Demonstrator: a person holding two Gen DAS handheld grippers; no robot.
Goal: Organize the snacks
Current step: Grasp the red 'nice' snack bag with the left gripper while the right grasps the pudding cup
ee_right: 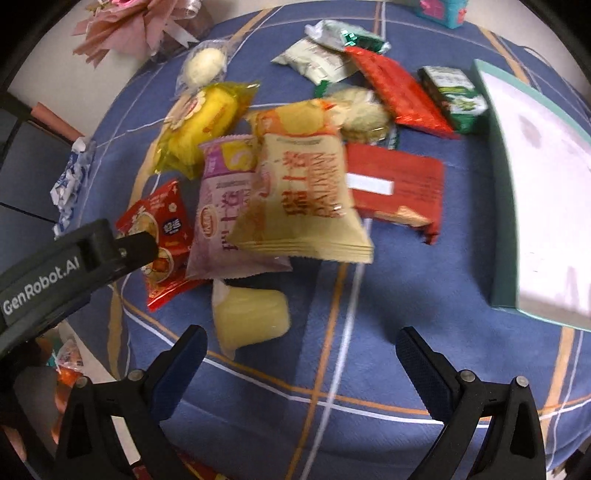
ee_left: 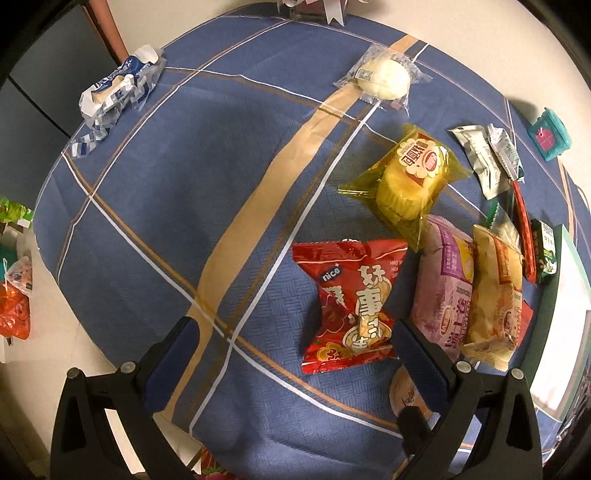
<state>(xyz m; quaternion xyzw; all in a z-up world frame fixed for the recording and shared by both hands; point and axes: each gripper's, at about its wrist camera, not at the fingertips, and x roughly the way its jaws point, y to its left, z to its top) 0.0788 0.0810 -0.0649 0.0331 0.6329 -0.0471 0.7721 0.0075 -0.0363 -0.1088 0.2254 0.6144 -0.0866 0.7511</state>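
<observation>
A pile of snack packets lies on the blue plaid tablecloth. My left gripper is open above a red packet, which lies flat near its right finger, ungripped. Right of that are a purple packet, a beige-orange packet and a yellow cake packet. My right gripper is open and holds nothing, hovering near a pale yellow packet. The beige-orange packet rests on the purple packet. A teal box with a white inside stands to the right.
A wrapped white bun and a blue-white wrapper lie apart at the far side. Red packets, a green packet and pale sachets lie by the box. Pink flowers stand at the far edge.
</observation>
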